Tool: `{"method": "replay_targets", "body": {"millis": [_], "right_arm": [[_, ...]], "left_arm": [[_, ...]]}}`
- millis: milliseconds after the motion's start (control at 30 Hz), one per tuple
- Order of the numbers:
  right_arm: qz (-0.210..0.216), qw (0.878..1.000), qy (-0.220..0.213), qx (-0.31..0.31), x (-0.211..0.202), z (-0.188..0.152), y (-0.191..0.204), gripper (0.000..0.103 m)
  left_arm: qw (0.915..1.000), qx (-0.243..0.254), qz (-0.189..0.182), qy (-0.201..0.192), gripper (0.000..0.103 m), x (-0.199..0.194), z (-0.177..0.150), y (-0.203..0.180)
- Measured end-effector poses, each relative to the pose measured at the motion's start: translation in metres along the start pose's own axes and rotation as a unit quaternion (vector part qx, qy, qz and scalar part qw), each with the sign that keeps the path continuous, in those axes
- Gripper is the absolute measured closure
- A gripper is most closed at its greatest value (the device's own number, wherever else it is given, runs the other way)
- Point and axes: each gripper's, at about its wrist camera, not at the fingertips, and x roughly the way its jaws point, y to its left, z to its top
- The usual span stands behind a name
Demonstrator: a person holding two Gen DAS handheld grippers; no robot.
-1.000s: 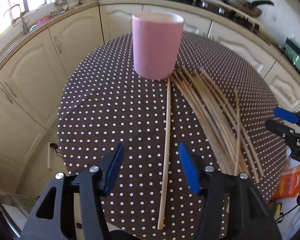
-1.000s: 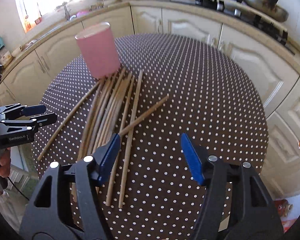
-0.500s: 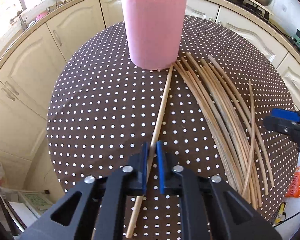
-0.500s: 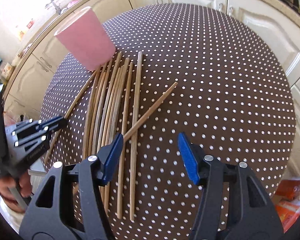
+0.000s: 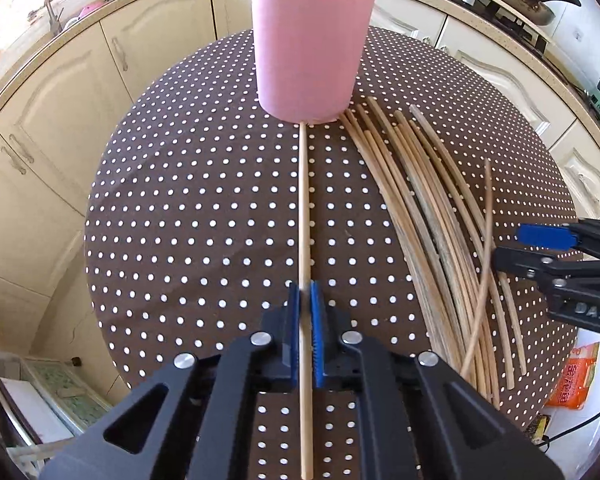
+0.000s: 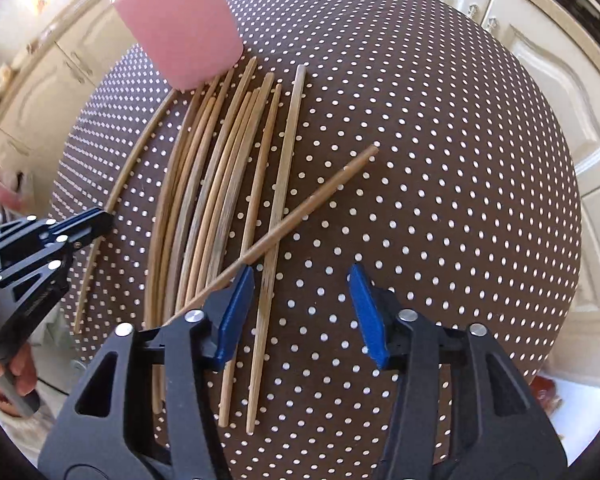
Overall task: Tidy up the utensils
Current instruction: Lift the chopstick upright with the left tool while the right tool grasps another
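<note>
Single chopstick (image 5: 304, 216) lies on the round dotted table (image 5: 188, 208), running straight from 6 o'clock toward 12 in the left wrist view; its far tip meets the base of the pink cup (image 5: 310, 44), which stands upright at 12 o'clock near the table's far edge. Left gripper (image 5: 305, 312): clenched on this chopstick, both blue pads pressed against the stick, no gap seen; the near end of the stick passes between the black jaw arms and shows again below them. Remaining chopsticks (image 6: 220, 184) lie in a loose fan at 10 to 12 o'clock of the right wrist view, far tips toward the cup, near ends partly hidden behind the right gripper's left arm. One crossed chopstick (image 6: 300, 208) lies diagonally over the fan, pointing to 1 o'clock. Right gripper (image 6: 300, 312): jaws about half apart and just been closing; nothing sits between the pads, only bare cloth. Its left pad lies at or over the lower part of the crossed chopstick; contact cannot be settled. Hard to read: how many sticks are in the fan, since they overlap. A hand (image 6: 8, 372) on the left gripper's handle shows at 8 o'clock, cut off by the frame edge. Cabinets (image 5: 52, 92) ring the table.
</note>
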Motion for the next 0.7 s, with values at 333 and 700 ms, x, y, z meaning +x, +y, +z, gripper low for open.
{"method": "replay_targets", "body": {"millis": [333,700], "right_arm": [[-0.027,0.999,0.033,-0.029,0.021,0.068,0.020,0.070],[-0.076,0.994,0.052,-0.053,0.020,0.089,0.021,0.097]], "left_arm": [[0.9997,-0.016,-0.001,0.017,0.097,0.007,0.019,-0.003],[0.9991,-0.029,-0.027,0.012,0.097,0.010,0.035,0.009]]}}
